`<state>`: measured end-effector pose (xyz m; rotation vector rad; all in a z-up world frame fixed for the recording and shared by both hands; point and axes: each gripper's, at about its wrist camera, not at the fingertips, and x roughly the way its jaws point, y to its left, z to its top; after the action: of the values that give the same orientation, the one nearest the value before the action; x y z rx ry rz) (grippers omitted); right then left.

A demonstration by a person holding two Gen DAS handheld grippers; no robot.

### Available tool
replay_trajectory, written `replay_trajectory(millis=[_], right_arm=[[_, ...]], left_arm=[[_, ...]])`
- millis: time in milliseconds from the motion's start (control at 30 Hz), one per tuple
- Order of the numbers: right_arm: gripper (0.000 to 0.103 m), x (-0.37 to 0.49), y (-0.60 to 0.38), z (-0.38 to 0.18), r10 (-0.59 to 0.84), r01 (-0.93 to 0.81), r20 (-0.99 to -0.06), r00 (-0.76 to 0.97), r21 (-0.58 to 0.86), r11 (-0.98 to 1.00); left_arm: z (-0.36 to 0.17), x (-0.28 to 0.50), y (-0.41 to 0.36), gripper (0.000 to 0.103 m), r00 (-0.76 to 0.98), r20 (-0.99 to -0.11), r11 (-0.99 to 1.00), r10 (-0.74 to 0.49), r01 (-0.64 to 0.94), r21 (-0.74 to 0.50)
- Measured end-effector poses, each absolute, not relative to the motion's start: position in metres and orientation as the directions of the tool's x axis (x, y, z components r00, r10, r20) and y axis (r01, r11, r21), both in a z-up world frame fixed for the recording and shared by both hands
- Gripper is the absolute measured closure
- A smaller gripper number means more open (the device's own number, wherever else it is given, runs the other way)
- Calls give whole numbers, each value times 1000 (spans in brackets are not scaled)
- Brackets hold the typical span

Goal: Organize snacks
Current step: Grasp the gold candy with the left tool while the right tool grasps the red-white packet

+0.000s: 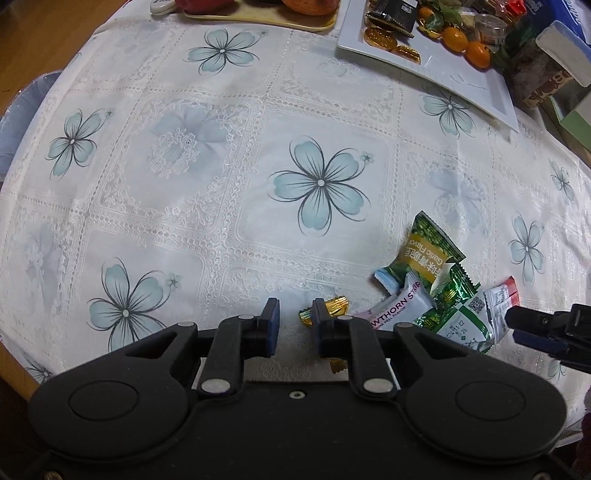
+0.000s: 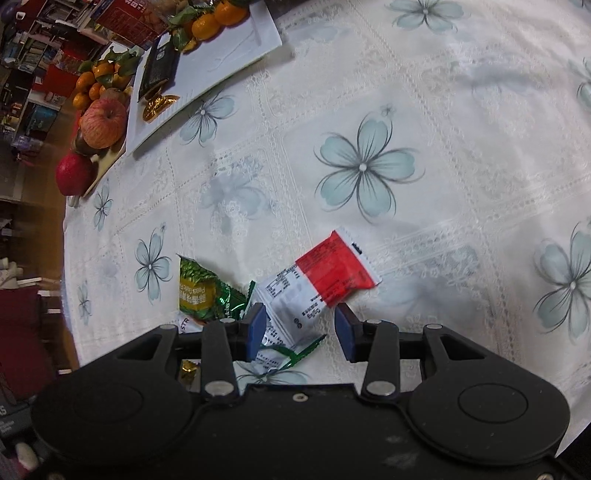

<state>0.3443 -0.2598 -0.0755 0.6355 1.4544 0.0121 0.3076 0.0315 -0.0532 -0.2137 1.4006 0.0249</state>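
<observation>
Centrally, a heap of snack packets (image 1: 436, 295) lies on the flowered tablecloth (image 1: 221, 184). Left gripper (image 1: 293, 328), beside the heap, jaws narrowed with nothing between them, a gold-foil sweet (image 1: 334, 306) behind one finger. Right gripper (image 2: 301, 326), jaws spread, straddles the heap's red-and-white packet (image 2: 325, 277) without pressing it. Beyond the heap: white tray (image 1: 461, 85) with oranges (image 1: 476, 53).

The tabletop (image 1: 229, 155) wears a white lace cloth with big blue flowers. A little heap of snack packets (image 1: 432, 291) lies on it, with a gold candy (image 1: 334, 306) just beside. A red and white packet (image 2: 325, 280) rests at the heap's edge. Far back sit a white tray (image 1: 461, 79) and a yellow tray (image 1: 258, 16).
</observation>
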Motion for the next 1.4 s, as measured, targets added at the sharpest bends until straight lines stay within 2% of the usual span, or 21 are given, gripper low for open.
replay_trajectory(millis=[133,267,500,633,867,933,1000,1133,1167,1400], right_arm=[[57,350,-259,-88,358,422,-923,143,384,821],[56,362,-250,-87,320,389,-926,199,374,842],[47,376,-230,-79,232,334,-927,296,328,884],[46,382,-227,-84,190,347,-926,326,304,887],[47,387,-198,-89,21,234,-936,351,109,966],[50,384,-190,-90,-16,203,-935,355,60,977],[61,382,-186,-90,-24,170,-933,359,40,985],[70,381,-194,-85,8,176,-934,356,75,982],[76,381,-197,-83,12,183,-933,359,83,980],[76,380,-215,-81,68,223,-947,315,143,964]], left_arm=[[-53,306,31,78,165,-979,980,-120,-138,-144],[-52,303,31,78,160,-978,978,-137,-132,-159],[-50,300,30,78,157,-976,979,-152,-109,-170],[-49,297,29,78,149,-973,977,-174,-99,-190],[-49,296,29,77,146,-962,964,-233,-93,-247],[-50,297,30,77,142,-957,958,-253,-101,-268],[-51,297,29,77,140,-953,953,-269,-103,-284],[-52,298,21,76,137,-956,959,-260,-82,-272],[-54,298,19,76,132,-960,963,-248,-78,-260],[-63,296,11,76,113,-976,979,-184,-71,-192]])
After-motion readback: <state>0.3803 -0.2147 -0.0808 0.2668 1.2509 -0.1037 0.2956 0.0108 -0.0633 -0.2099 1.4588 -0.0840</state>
